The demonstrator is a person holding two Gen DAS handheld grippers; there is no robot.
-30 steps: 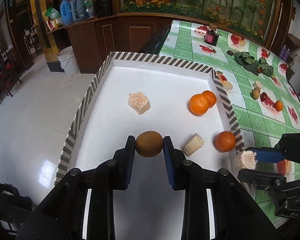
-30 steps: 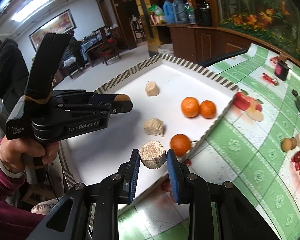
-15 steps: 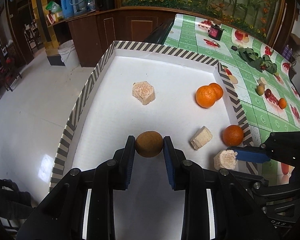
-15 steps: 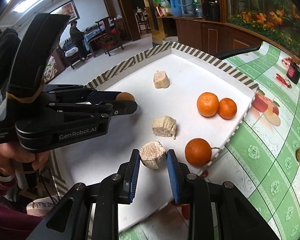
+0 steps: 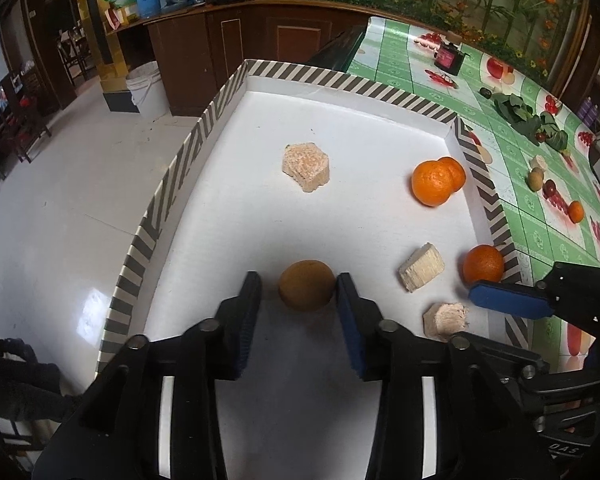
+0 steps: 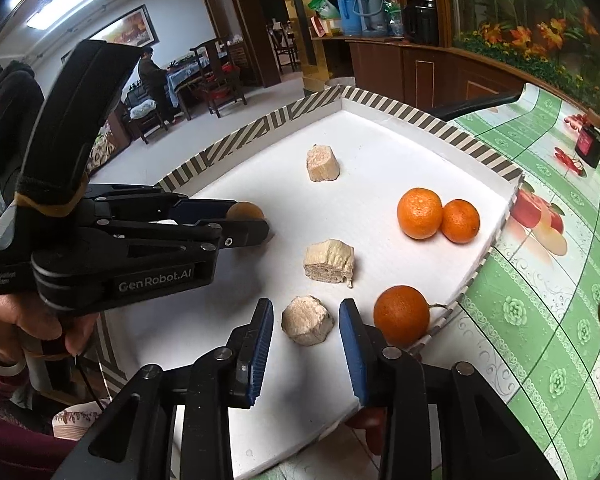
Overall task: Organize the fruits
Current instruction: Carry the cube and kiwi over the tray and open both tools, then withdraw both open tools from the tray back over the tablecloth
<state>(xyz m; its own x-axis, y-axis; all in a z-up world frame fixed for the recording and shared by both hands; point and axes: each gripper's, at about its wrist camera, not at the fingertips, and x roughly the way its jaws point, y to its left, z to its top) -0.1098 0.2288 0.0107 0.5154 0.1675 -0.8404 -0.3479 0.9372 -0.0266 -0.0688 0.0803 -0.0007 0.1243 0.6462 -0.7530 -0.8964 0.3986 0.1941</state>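
Observation:
A white tray (image 5: 340, 128) with a striped rim holds the fruit. My left gripper (image 5: 298, 290) is open around a brown kiwi (image 5: 307, 285) that rests on the tray; it also shows in the right wrist view (image 6: 244, 211). My right gripper (image 6: 306, 322) is open around a beige fruit chunk (image 6: 307, 320) lying on the tray, also seen in the left wrist view (image 5: 446, 319). Two more beige chunks (image 5: 306, 167) (image 5: 421, 267), a pair of touching oranges (image 5: 436, 181) and a single orange (image 5: 483, 264) lie on the tray.
The tray sits at the edge of a green fruit-print tablecloth (image 5: 540, 184). Small fruits (image 5: 548, 188), green leaves (image 5: 532, 118) and a dark jar (image 5: 449, 56) lie on the cloth. The floor drops away left of the tray. A wooden counter stands behind.
Both grippers lowered to the tray and opened. The kiwi and the beige chunk now rest on the tray between the spread fingers.

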